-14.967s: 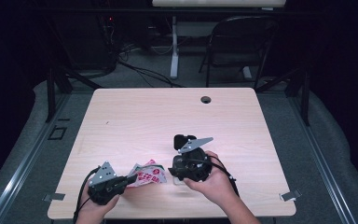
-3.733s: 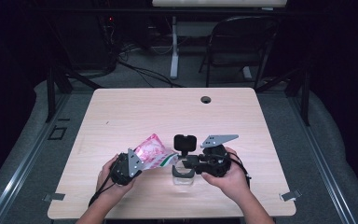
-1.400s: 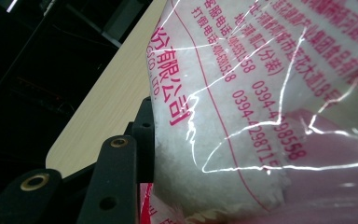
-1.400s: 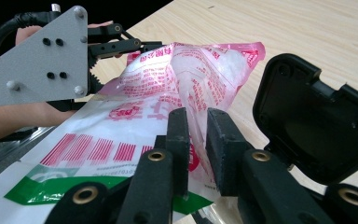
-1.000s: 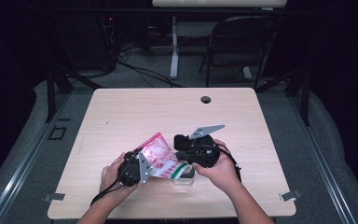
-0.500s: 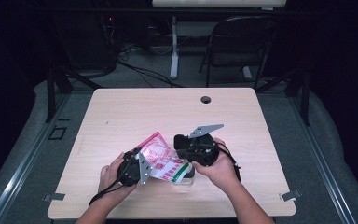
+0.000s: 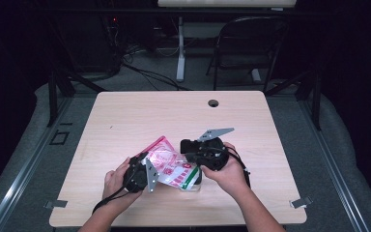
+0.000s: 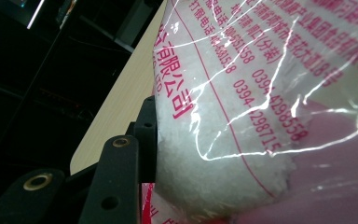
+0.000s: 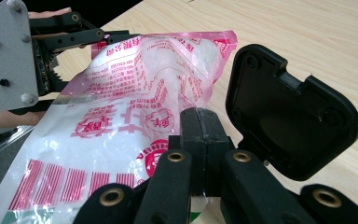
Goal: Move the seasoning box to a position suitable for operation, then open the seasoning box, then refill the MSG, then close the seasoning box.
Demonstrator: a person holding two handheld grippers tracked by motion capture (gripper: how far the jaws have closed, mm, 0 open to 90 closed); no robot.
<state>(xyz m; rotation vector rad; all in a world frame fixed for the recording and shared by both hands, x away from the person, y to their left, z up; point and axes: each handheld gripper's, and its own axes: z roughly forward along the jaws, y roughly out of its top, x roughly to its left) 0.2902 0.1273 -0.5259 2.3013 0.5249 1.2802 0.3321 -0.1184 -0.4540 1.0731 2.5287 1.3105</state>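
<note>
A clear plastic bag (image 7: 170, 169) with pink print, holding white grains, hangs tilted over a small clear container (image 7: 194, 182) at the table's front. My left gripper (image 7: 155, 165) is shut on the bag's thick lower end, and one finger (image 8: 145, 135) presses into the grains. My right gripper (image 7: 189, 163) is shut on the bag (image 9: 135, 93), with its jaws (image 9: 199, 120) closed tight together on the thin edge. The container's black flip lid (image 9: 289, 116) stands open just right of those jaws. In the right gripper view the left gripper (image 9: 86, 37) reaches in from the upper left.
The light wooden table (image 7: 174, 116) has a round cable hole (image 7: 213, 103) near its far edge. A folding chair (image 7: 251, 43) and cables stand on the dark floor behind it.
Since the oldest frames the bag has been raised off the table and tipped over the container, and the right gripper has come onto its edge. Over the last second nothing has moved.
</note>
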